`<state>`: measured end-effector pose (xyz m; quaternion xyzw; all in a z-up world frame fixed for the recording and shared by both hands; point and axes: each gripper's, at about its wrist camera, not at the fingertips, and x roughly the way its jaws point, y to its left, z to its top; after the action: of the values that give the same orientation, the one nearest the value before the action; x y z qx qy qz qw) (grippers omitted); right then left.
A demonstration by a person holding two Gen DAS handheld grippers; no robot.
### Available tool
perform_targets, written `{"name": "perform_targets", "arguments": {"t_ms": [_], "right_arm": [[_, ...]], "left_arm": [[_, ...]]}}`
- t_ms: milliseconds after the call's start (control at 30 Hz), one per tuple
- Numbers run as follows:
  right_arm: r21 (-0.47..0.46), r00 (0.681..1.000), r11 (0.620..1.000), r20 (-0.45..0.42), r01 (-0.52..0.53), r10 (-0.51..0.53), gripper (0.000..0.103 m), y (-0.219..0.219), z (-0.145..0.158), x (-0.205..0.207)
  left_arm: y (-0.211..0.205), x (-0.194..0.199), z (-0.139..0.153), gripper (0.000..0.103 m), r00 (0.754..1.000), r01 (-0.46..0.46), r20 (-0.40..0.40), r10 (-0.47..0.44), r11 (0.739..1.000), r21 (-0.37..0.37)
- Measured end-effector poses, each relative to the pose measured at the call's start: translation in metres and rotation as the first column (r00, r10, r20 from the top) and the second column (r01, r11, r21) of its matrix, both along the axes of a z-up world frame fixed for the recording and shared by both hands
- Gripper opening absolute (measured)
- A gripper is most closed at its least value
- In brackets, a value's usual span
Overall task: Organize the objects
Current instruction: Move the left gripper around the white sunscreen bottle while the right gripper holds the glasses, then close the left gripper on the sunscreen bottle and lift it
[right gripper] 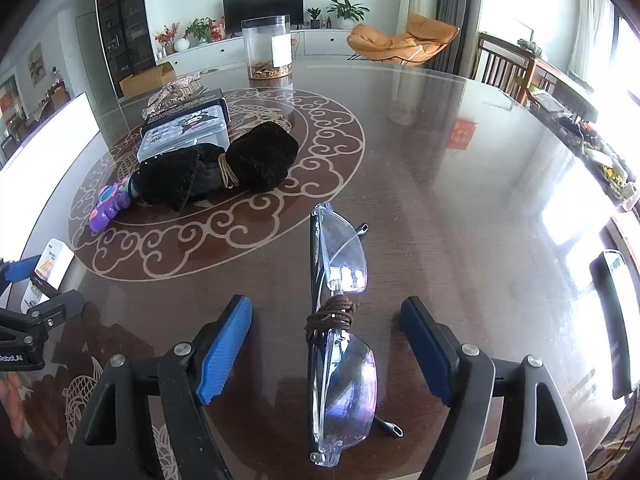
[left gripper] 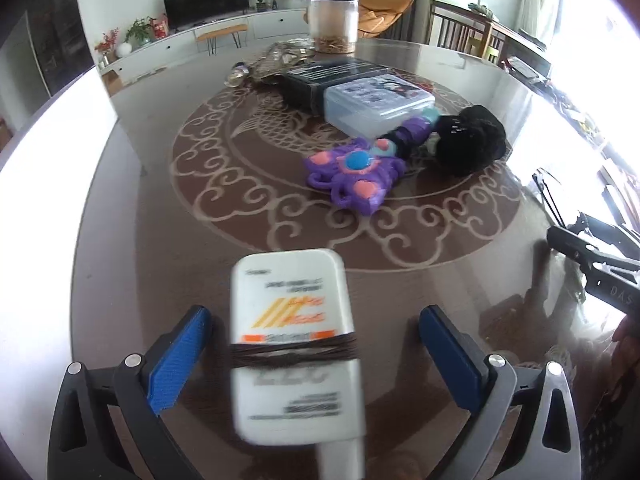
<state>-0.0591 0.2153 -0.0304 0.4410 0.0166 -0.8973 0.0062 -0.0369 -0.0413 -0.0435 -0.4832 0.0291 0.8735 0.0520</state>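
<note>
The round brown tabletop (right gripper: 460, 184), glossy and inlaid with pale cloud scrolls, carries everything. Toward its middle sits a cluster: a dark flat box (left gripper: 320, 76) with a clear plastic case (left gripper: 378, 108) leaning on it, a black fuzzy bundle (right gripper: 224, 168) tied with cord just beside that case, and a purple toy (left gripper: 352, 172) touching the bundle's end. A clear jar (right gripper: 267, 49) stands apart, nearer the far edge.

Near the close edge, the left tongs (left gripper: 316, 354) are spread wide around a white bottle (left gripper: 296, 344) wrapped with a dark band; the blue pads stand clear of it on both sides. The right tongs (right gripper: 326, 350) are likewise spread, with clear glasses (right gripper: 340, 320), folded and tied with brown cord, lying on the tabletop between the pads, untouched.
</note>
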Motion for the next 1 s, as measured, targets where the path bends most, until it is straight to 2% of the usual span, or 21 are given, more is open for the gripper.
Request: {"name": "perform_targets", "arguments": {"t_ms": [333,467,1000], "right_arm": [[-0.006,1.000,1.000,0.007,-0.009,0.009,0.082,0.0011,0.0000,-0.0007],[-0.009,1.000,1.000,0.009,-0.009,0.009,0.083,0.0015,0.0000,-0.0010],[-0.009,1.000,1.000,0.017,-0.021,0.021,0.088,-0.0002,-0.0023,-0.0013]], "left_arm": [[-0.0038,0.0063,0.0016,0.103,0.996,-0.089,-0.021,0.089,0.996,0.000],[-0.0027,0.0036,-0.0004,0.103,0.997,-0.045,-0.060,0.046,0.999,0.010],[-0.0016,0.0016,-0.0023,0.103,0.997,-0.043,-0.060,0.043,0.999,0.009]]}}
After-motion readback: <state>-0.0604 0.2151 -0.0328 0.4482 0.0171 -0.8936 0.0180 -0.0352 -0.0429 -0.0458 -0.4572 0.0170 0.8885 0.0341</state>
